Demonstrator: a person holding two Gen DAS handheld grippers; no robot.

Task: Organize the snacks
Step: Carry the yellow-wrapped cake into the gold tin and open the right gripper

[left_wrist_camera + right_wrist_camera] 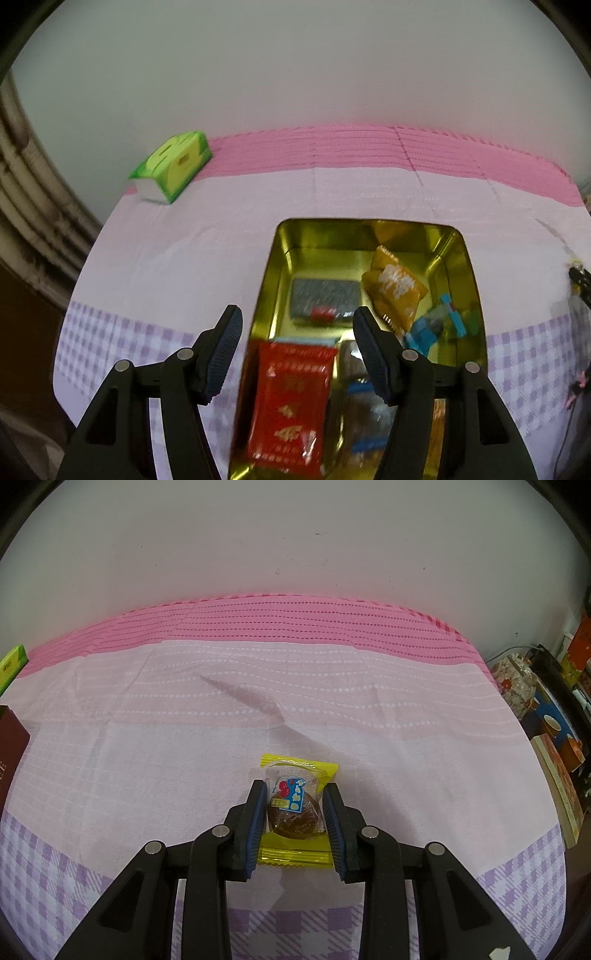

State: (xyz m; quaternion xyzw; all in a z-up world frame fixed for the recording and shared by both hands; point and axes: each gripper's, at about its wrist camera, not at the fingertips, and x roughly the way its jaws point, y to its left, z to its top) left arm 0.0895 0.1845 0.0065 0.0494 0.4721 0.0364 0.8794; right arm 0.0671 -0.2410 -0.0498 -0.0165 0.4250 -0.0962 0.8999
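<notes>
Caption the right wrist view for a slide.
Right gripper shut on a yellow-edged snack packet above the pink tablecloth.

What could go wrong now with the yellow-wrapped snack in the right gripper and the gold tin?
The right gripper clamps the yellow-wrapped snack across its soft cake, so it might get squashed. The gold tin already holds a jumble, including a tilted orange packet, so another packet may land crooked. The open left gripper hangs over the tin, risking a bump.
</notes>
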